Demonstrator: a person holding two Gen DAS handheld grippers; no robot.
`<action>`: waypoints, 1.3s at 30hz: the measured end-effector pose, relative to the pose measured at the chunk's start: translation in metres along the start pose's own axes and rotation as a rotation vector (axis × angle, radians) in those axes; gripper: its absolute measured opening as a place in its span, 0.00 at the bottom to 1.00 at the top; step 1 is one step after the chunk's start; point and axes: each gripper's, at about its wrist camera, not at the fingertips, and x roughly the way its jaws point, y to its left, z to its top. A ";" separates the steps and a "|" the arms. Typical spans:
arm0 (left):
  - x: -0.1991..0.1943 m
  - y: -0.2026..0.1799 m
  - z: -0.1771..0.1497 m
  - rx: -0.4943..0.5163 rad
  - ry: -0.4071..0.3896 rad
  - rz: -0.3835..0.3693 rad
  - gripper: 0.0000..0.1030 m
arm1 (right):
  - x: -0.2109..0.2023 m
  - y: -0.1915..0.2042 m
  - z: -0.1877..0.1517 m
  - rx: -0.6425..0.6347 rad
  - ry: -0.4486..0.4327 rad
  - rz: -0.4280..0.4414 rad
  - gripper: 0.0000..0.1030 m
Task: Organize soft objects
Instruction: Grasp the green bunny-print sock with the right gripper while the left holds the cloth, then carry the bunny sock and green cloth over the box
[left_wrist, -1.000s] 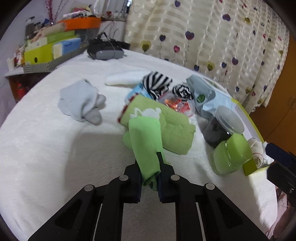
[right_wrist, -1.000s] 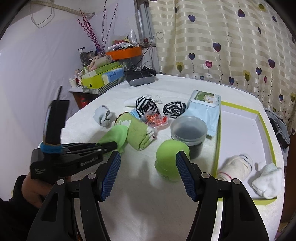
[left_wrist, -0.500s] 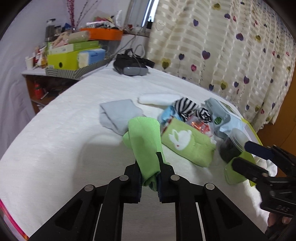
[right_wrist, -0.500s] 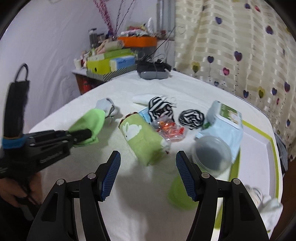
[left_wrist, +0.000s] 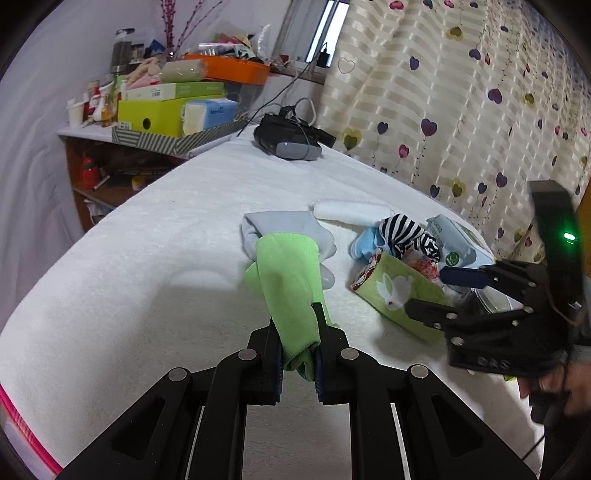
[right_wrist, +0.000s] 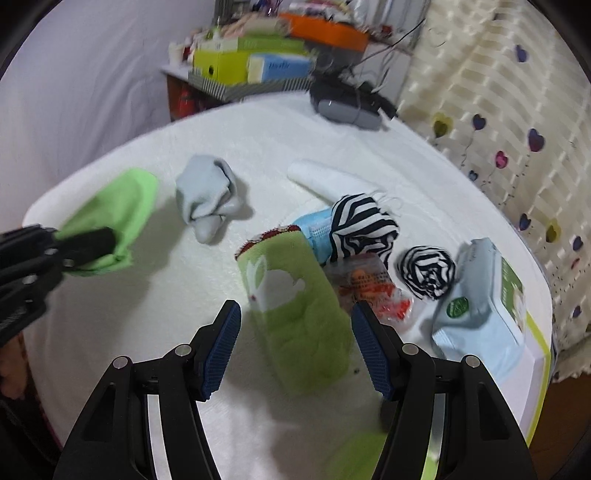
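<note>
- Green cloth, a bright green sock (left_wrist: 291, 280), is clamped between the pads of the left gripper (left_wrist: 297, 354), and it has been carried away from the pile, toward the grey sock (left_wrist: 284, 229).
- Right gripper (right_wrist: 295, 343) has its jaws wide apart with nothing held; it has swung over the rabbit sock (right_wrist: 295, 306), which now lies between its blue pads (right_wrist: 221, 347) on the white cover (right_wrist: 147, 302).
- My judgement: the pair is being brought together; the rabbit sock is the next thing to take.
</note>
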 end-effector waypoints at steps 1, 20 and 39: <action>0.000 0.001 0.000 -0.001 0.001 -0.001 0.12 | 0.005 0.000 0.002 -0.010 0.025 -0.003 0.61; 0.010 0.003 -0.001 -0.011 0.027 -0.002 0.12 | 0.035 0.005 0.011 -0.041 0.134 0.014 0.46; -0.011 -0.026 -0.002 0.042 -0.010 -0.017 0.12 | -0.047 0.012 -0.020 0.081 -0.102 0.086 0.39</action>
